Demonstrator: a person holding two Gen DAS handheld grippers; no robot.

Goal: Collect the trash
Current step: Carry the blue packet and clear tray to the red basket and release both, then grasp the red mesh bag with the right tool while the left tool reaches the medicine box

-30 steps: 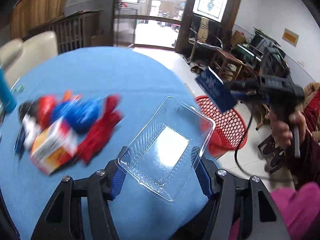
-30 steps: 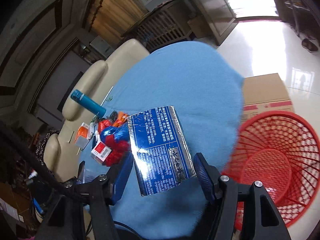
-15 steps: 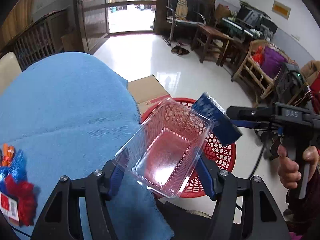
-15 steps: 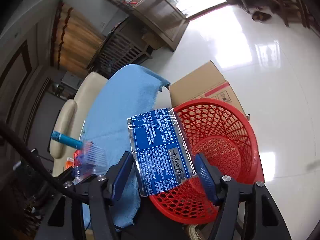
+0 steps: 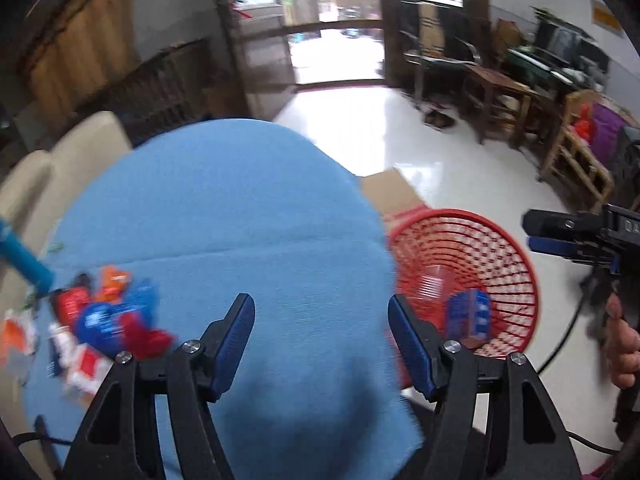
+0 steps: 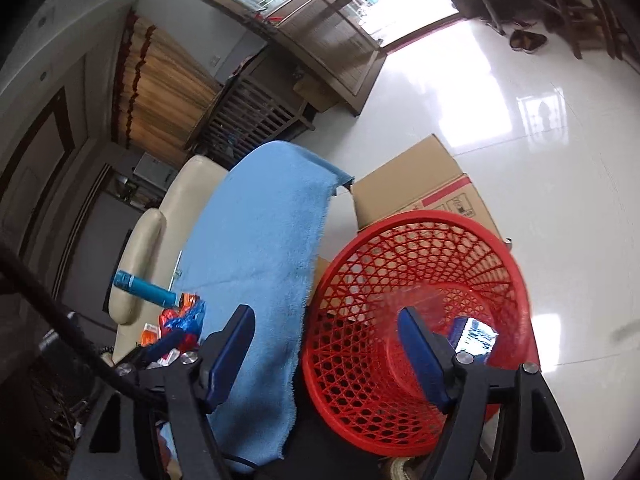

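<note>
My left gripper (image 5: pixel 321 306) is open and empty above the blue-clothed table (image 5: pixel 224 216). My right gripper (image 6: pixel 326 318) is open and empty over the near rim of the red mesh basket (image 6: pixel 472 224), which stands on the floor beside the table; the basket also shows in the left wrist view (image 5: pixel 516 248). A blue foil packet (image 6: pixel 476 334) and a clear plastic tray (image 6: pixel 412 302) lie inside the basket; the packet also shows in the left wrist view (image 5: pixel 470 314). A pile of red, blue and orange wrappers (image 5: pixel 100 320) lies on the table's left side.
A blue tube (image 5: pixel 22 258) lies at the table's left edge. A cardboard box (image 6: pixel 412 184) sits on the floor behind the basket. Cream chairs (image 6: pixel 160 240) stand by the table. Wooden furniture (image 5: pixel 500 88) lines the far wall on the right.
Both grippers have opened. The clear tray left my left gripper and the blue packet left my right gripper; both now lie in the red basket. The left view swung back toward the table.
</note>
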